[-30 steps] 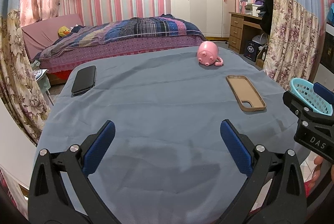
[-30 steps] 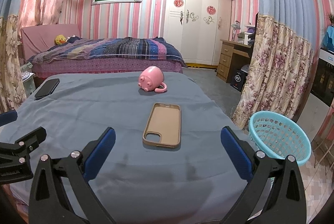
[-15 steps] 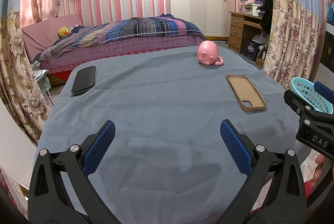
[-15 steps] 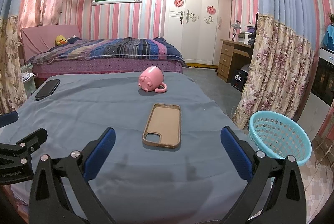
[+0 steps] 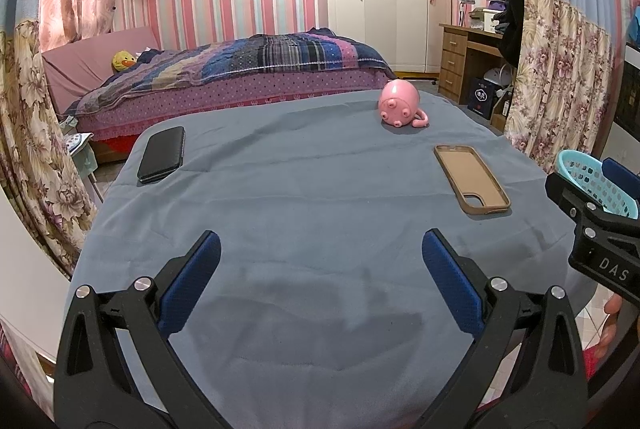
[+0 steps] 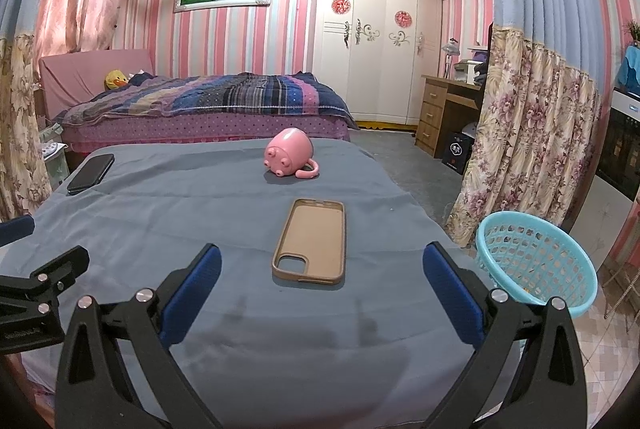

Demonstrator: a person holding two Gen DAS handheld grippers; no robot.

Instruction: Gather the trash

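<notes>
So both grippers are hanging low over the near edge of the table (image 6: 248,361), which is covered in grey-blue cloth. The left gripper (image 5: 320,281) is gaping wide open with nothing in it, and the right gripper (image 6: 320,281) is doing the same: blue pads spread far apart, empty.

What's odd is that I'm not seeing any obvious trash. On the cloth there's a tan phone case (image 6: 312,241) sitting centre frame in the right view, a pink pig mug (image 6: 290,151) tipped on its side above it, and a black phone (image 6: 91,173) over at the left edge. The turquoise basket (image 6: 536,261) is sitting off the table at lower right of that view, near the right gripper.

If the case is what's getting binned, I'm guessing it's light, a bit flexible and fairly grippy. It's lying flat with its open side up, so pinching one long raised rim looks easier than trying to squeeze it across. The mug looks hard and smooth, probably breakable, so the handle or body would be the place.
</notes>
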